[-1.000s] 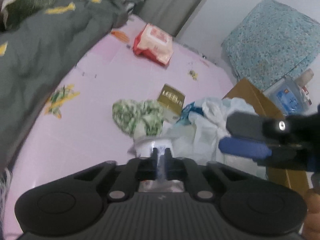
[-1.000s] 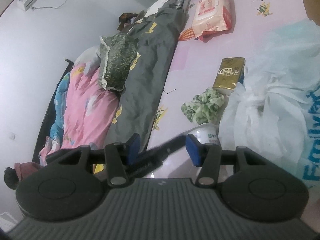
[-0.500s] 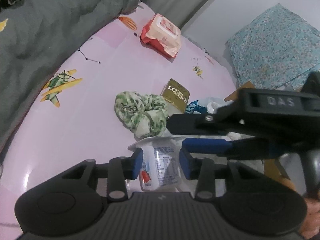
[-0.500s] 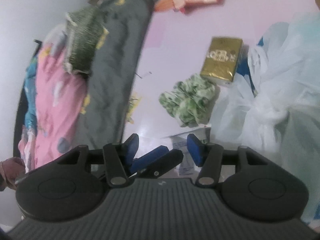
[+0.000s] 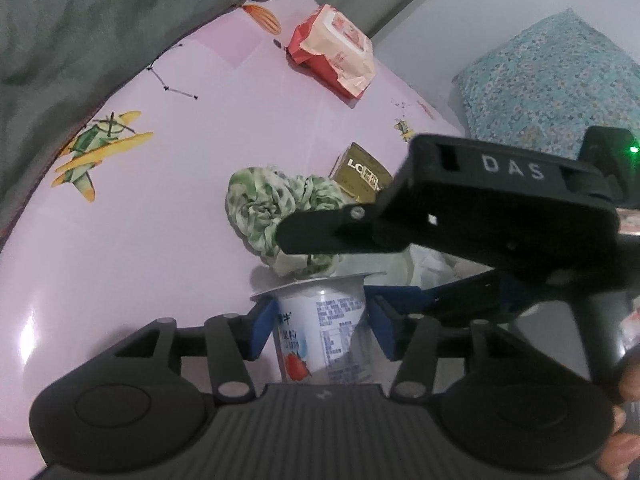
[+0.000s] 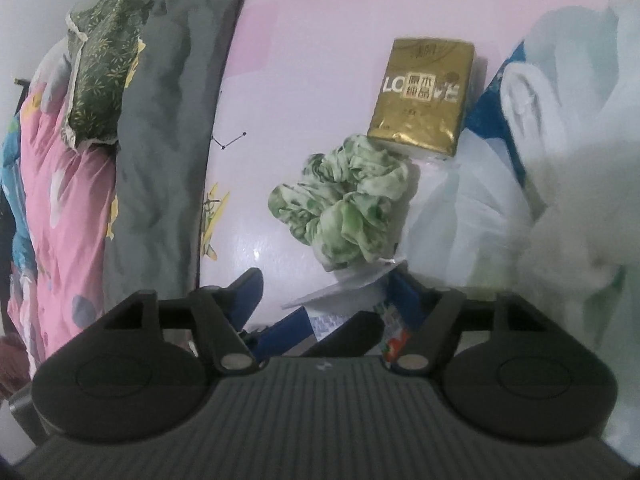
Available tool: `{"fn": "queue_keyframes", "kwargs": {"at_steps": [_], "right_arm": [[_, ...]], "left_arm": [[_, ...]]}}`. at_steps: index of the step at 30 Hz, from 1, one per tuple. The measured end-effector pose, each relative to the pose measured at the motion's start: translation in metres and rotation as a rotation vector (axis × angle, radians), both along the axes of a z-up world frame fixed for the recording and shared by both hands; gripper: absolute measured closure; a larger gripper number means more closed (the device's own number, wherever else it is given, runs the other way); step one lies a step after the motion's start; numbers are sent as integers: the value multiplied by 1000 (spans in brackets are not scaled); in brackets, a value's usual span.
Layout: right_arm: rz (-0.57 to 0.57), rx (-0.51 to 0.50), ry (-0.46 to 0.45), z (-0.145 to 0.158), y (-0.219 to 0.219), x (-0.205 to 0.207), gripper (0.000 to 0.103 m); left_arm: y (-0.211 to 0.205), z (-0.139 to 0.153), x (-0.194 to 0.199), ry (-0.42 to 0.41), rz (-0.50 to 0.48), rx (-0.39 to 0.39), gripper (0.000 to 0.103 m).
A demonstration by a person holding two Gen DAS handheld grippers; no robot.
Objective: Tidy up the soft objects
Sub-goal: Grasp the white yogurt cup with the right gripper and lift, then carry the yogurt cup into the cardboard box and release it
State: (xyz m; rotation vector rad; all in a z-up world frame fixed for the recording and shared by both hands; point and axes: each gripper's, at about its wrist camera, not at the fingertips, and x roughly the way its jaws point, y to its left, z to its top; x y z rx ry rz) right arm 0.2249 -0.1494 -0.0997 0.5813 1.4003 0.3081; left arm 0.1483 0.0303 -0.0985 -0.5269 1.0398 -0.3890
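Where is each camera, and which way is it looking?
Left wrist: sits on the left hand-held gripper, looking down at the yogurt cup between its opening jaws; the right hand-held gripper crosses in front.
Right wrist: sits on the right hand-held gripper, looking down at the pink sheet; its jaws are opening, the left gripper's blue finger between them.
Both show the cup, green scrunchie and gold tissue pack.

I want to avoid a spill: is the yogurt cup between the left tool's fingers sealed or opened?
Sealed, as far as it shows: the yogurt cup stands upright and its foil lid lies flat across the rim, one corner sticking out. How full it is, cannot tell.
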Motion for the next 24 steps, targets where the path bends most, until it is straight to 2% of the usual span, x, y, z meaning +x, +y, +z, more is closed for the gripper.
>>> {"fn": "queue_keyframes", "kwargs": {"at_steps": [4,9,18,24], "right_arm": [[-12,61,-29,0,-3,-2,26],[-8,151,-89,11,-9,-11,31],[23,210,-114,13,-11,-36,51],[74,186,-150,18,-7,-61,64]], "left_arm": [[3,6,-7,-57,2,32,50],[10,18,-19,-121,10,64,50],[7,35,-56,-230,-42,196,51],[3,39,-77,-273,-55,259,52]]}}
